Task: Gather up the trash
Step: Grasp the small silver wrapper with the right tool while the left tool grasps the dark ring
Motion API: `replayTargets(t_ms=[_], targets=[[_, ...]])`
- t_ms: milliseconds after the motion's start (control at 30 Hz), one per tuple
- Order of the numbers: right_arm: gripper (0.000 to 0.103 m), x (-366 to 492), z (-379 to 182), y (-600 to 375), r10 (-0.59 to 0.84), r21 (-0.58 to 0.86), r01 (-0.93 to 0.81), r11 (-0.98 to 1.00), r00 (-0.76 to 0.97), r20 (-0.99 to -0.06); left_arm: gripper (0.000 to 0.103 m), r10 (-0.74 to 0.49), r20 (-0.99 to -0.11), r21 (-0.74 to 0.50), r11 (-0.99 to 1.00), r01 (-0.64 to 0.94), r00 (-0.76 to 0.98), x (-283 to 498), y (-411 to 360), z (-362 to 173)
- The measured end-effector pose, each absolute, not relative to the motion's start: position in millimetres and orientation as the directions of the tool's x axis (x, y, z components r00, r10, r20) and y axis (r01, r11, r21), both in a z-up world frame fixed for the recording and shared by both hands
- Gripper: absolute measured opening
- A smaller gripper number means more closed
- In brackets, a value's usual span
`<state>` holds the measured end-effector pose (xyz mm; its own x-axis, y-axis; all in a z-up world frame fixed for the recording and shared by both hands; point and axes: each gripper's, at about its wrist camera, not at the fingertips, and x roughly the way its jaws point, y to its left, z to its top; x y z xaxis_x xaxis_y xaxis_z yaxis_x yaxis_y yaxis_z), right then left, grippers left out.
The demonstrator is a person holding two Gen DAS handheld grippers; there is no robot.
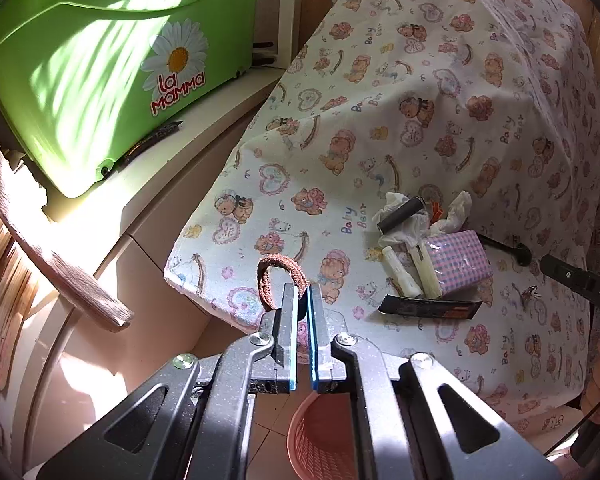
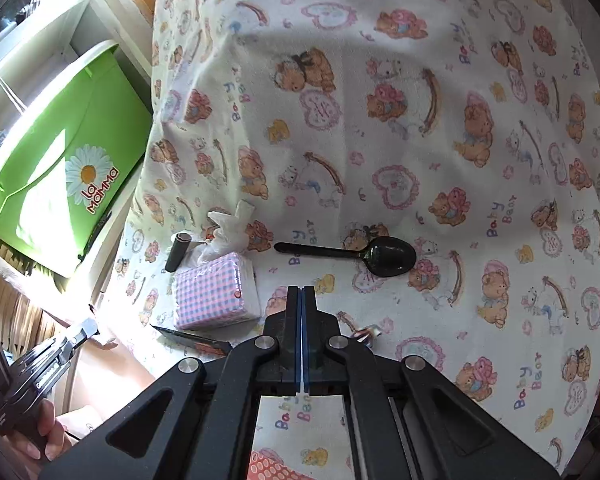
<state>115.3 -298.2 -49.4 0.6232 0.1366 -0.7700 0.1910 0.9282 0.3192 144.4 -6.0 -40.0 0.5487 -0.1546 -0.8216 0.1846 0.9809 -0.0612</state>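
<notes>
My left gripper [image 1: 302,292] is shut on a brown fuzzy hair-tie loop [image 1: 278,276], held off the near left corner of the bear-print table cloth [image 1: 380,80]. A pink mesh basket [image 1: 320,440] stands on the floor below it. On the cloth lie crumpled tissue [image 1: 400,204], a dark cylinder [image 1: 404,214], a pink checked tissue pack [image 1: 458,260], white tubes [image 1: 400,276] and a black wrapper [image 1: 428,306]. My right gripper [image 2: 302,292] is shut with nothing seen between its jaws, just short of a black spoon [image 2: 380,256]. A small wrapper [image 2: 366,332] lies under it.
A green plastic box [image 1: 100,80] with a daisy label stands on a white cabinet [image 1: 172,200] left of the table. A pinkish towel [image 1: 40,248] hangs at the far left. A hand [image 2: 40,440] holds the left gripper's handle. A red dotted item [image 2: 268,468] shows at the bottom edge.
</notes>
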Motion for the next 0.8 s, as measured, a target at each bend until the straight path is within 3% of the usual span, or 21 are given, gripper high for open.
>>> replayTargets(t_ms=[100, 300, 467, 567, 600, 633, 667, 800], targets=[[0.001, 104, -38, -291, 0.149, 0.319, 0.15, 0.936, 0.651, -0.744, 0.004, -0.163, -0.807, -0.06, 0.979, 0.195, 0.568, 138, -5, -30], [0.001, 90, -32, -311, 0.251, 0.45, 0.157, 0.879, 0.652, -0.716, 0.004, -0.223, -0.787, -0.116, 0.969, 0.217, 0.575, 115, 2, -11], [0.003, 96, -51, -337, 0.26, 0.492, 0.239, 0.837, 0.617, -0.743, 0.004, -0.171, -0.766, -0.042, 0.975, 0.218, 0.619, 106, 0, -19], [0.017, 105, -62, -339, 0.231, 0.469, 0.29, 0.835, 0.588, -0.775, 0.004, -0.165, -0.79, -0.051, 0.977, 0.205, 0.59, 113, 3, -33], [0.032, 107, -64, -340, 0.206, 0.446, 0.309, 0.84, 0.579, -0.789, 0.004, -0.168, -0.797, -0.06, 0.978, 0.201, 0.58, 115, 4, -36], [0.054, 108, -65, -341, 0.188, 0.432, 0.319, 0.844, 0.578, -0.794, 0.004, -0.17, -0.802, -0.066, 0.978, 0.198, 0.572, 117, 5, -39], [0.062, 109, -66, -341, 0.171, 0.419, 0.323, 0.849, 0.582, -0.795, 0.004, -0.168, -0.804, -0.065, 0.978, 0.196, 0.57, 118, 5, -41], [0.064, 121, -69, -326, 0.079, 0.274, 0.297, 0.915, 0.534, -0.842, 0.004, -0.15, -0.803, -0.039, 0.979, 0.199, 0.577, 118, 3, -43]])
